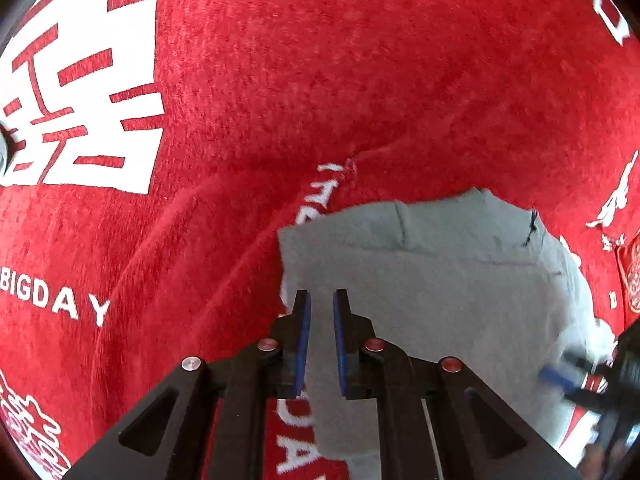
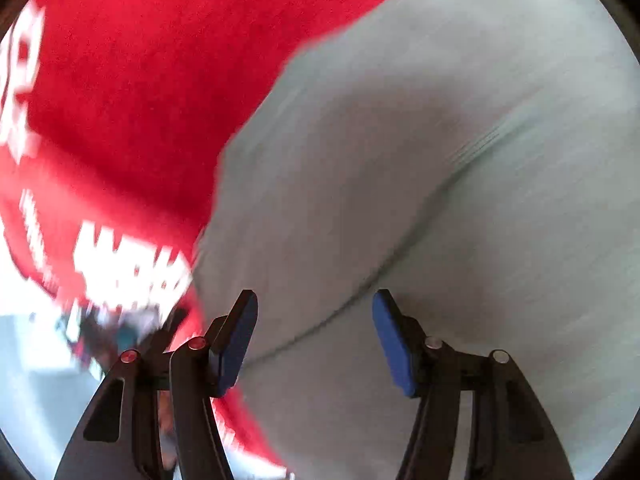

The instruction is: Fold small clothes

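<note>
The left tool (image 1: 321, 294) points down steeply, and its two blue pads (image 1: 303, 340) stand almost together, with only a narrow slot between them. Grey cloth fills this slot from the tips down to the base of the fingers, so the tool appears to be clamped on a fold of the grey garment (image 1: 440, 300) near its left edge. From there the garment spreads up and to the right as a flat, roughly square shape. It has a folded band along its far side, and a short dark thread (image 1: 530, 228) shows at its far right corner. It lies on a red cloth (image 1: 280, 80) that covers everything else in the left wrist view. The red cloth carries white lettering "BIGDAY" (image 1: 52, 300) on the left, a large white character (image 1: 80, 80) above it, and a raised wrinkle that runs toward the garment's far left corner.

At the right border of the same view, one blurred blue pad of the right tool (image 1: 556, 376) is near the garment's right edge.

In the right wrist view, which is smeared by motion, the right tool (image 2: 314, 296) has its pads wide apart, with nothing pressed between them. It hangs above the grey garment (image 2: 440, 160), and a dark seam (image 2: 360, 284) crosses the cloth between the pads. The red cloth (image 2: 140, 80) lies to the left, and beyond its edge there is a pale surface (image 2: 36, 360) that I cannot identify.
</note>
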`<state>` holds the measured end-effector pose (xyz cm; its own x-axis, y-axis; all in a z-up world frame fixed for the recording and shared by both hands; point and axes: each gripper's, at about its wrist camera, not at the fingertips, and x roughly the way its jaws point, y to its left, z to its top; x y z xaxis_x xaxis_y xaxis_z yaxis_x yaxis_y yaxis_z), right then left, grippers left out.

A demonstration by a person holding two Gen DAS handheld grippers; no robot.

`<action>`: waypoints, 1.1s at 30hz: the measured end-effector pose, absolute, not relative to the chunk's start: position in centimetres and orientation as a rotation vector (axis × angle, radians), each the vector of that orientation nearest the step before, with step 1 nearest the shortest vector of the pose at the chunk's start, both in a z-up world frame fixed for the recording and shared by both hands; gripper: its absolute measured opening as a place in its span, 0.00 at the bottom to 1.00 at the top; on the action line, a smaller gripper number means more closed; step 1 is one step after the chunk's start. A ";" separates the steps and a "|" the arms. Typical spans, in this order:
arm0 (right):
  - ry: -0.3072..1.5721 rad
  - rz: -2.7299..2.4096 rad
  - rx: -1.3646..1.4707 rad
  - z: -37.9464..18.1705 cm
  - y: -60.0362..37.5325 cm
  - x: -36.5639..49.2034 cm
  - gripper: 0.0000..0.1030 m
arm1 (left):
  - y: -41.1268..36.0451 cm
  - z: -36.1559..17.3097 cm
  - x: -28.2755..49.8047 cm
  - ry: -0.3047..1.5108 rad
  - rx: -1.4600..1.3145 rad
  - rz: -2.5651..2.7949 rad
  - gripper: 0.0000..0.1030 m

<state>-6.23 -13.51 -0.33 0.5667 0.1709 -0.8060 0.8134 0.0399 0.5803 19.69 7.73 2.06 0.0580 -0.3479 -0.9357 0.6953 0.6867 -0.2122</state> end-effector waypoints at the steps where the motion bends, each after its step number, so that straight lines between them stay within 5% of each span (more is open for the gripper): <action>1: 0.851 -0.643 1.522 -0.9 -15.0 -7.4 0.62 | 7.3 1.7 18.9 1.284 0.347 -0.805 0.13; 5: 0.740 -0.628 1.679 -2.8 -17.5 -8.5 0.55 | 6.9 -0.3 16.9 1.306 0.383 -0.747 0.13; 6: 0.748 -0.631 1.667 -2.8 -18.0 -8.3 0.20 | 6.9 -0.6 16.6 1.311 0.382 -0.736 0.13; 7: 0.765 -0.634 1.654 -2.6 -18.2 -8.1 0.06 | 7.2 -0.8 16.5 1.308 0.383 -0.727 0.13; 13: 0.905 -0.703 1.531 -2.6 -17.8 -10.4 0.01 | 7.2 -0.8 16.0 1.265 0.425 -0.712 0.13; 23: 0.944 -0.658 1.466 -0.3 -18.5 -14.3 0.10 | 5.8 0.7 14.0 1.271 0.464 -0.660 0.13; 24: 0.924 -0.628 1.500 -0.6 -18.7 -14.2 0.19 | 6.1 1.0 13.6 1.270 0.465 -0.665 0.13; 25: 0.914 -0.611 1.523 -1.0 -18.8 -14.1 0.45 | 6.0 1.3 12.9 1.269 0.466 -0.671 0.13; 26: 0.891 -0.598 1.556 -1.5 -19.0 -13.7 0.57 | 5.8 1.6 12.5 1.268 0.467 -0.673 0.13; 29: 0.816 -0.616 1.587 -2.3 -19.9 -12.7 0.62 | 5.2 2.1 10.9 1.265 0.470 -0.676 0.13; 30: 0.813 -0.628 1.578 -2.2 -20.1 -12.5 0.59 | 5.0 2.2 10.4 1.267 0.472 -0.674 0.13; 33: 0.874 -0.646 1.538 -2.3 -20.7 -12.0 0.07 | 4.7 2.3 9.4 1.269 0.478 -0.667 0.13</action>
